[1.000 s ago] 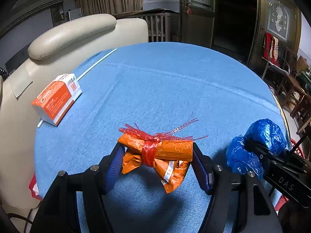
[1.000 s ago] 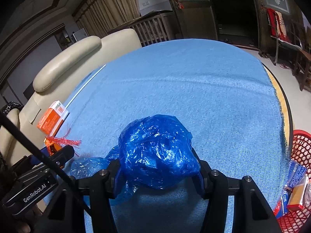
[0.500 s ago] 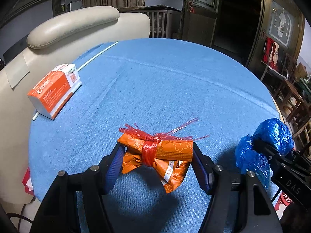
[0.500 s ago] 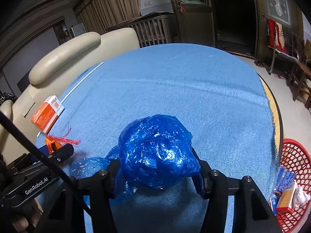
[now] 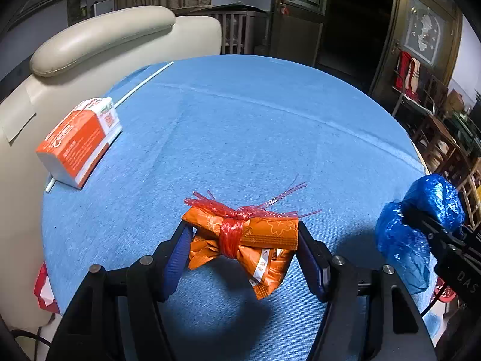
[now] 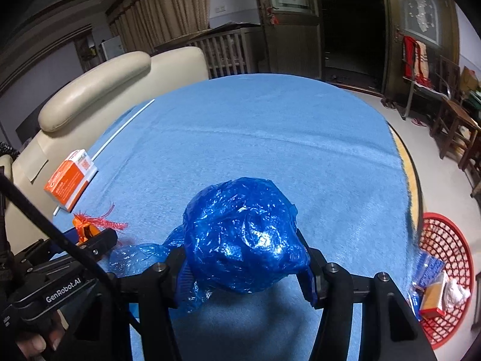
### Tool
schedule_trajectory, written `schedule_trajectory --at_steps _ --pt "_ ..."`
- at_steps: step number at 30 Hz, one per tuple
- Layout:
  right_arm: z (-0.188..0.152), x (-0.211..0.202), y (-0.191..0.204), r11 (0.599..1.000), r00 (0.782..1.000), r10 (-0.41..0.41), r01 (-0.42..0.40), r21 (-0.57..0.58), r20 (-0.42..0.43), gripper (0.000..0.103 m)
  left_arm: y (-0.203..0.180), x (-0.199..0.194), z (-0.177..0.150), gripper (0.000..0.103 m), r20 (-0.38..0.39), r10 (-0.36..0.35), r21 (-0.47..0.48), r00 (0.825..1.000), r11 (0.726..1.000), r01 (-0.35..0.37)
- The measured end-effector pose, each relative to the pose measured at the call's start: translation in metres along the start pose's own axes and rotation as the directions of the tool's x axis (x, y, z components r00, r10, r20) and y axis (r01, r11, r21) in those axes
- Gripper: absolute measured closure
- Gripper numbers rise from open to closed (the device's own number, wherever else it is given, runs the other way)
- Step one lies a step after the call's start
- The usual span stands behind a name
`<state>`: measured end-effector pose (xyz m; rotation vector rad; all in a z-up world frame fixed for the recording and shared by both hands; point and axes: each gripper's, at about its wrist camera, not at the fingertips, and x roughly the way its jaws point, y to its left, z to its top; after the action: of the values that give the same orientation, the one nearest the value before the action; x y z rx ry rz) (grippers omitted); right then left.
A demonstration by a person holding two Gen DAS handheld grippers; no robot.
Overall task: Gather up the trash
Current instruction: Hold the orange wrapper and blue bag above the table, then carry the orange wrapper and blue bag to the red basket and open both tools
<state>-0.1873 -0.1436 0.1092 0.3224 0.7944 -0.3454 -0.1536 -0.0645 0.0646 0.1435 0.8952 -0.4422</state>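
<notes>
My left gripper (image 5: 242, 240) is shut on an orange wrapper bundle (image 5: 243, 236) tied with red plastic string, held just above the blue tablecloth (image 5: 240, 126). My right gripper (image 6: 243, 258) is shut on a crumpled blue plastic bag (image 6: 240, 234), also held above the cloth. The blue bag (image 5: 421, 219) shows at the right of the left wrist view. The orange bundle (image 6: 87, 225) shows at the left of the right wrist view. A red mesh basket (image 6: 442, 273) holding some trash stands on the floor at the right, below the table edge.
An orange and white carton (image 5: 78, 141) lies at the table's left edge, beside a thin white stick (image 5: 141, 84). A cream armchair (image 5: 99, 39) stands behind the table on the left. Wooden chairs (image 6: 454, 126) stand at the far right.
Both grippers have risen and drawn back a little with their loads. The red basket has come further into the right wrist view.
</notes>
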Motion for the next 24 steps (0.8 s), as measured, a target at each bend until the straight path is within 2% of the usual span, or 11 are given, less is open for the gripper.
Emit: schedule_trajectory --at_steps 7,15,18,24 --pt "-0.003 -0.008 -0.018 0.999 1.0 -0.026 0.025 0.031 0.013 0.042 -0.008 0.0 -0.002 0.034 0.006 -0.018 0.021 1.0 1.0 0.017" --pt "-0.005 -0.002 -0.028 0.999 1.0 0.028 -0.028 0.023 0.011 0.042 -0.011 -0.001 0.0 0.034 0.008 0.035 0.025 0.999 0.999 -0.035" --pt "-0.008 -0.003 -0.044 0.998 0.999 0.049 -0.05 0.047 0.02 0.042 -0.027 -0.002 0.002 0.034 0.01 0.053 0.053 0.999 0.997 -0.054" --pt "-0.015 -0.016 -0.088 0.99 0.997 0.058 -0.064 0.124 0.051 0.042 -0.078 -0.005 0.007 0.034 0.012 0.032 0.138 0.999 0.99 -0.033"
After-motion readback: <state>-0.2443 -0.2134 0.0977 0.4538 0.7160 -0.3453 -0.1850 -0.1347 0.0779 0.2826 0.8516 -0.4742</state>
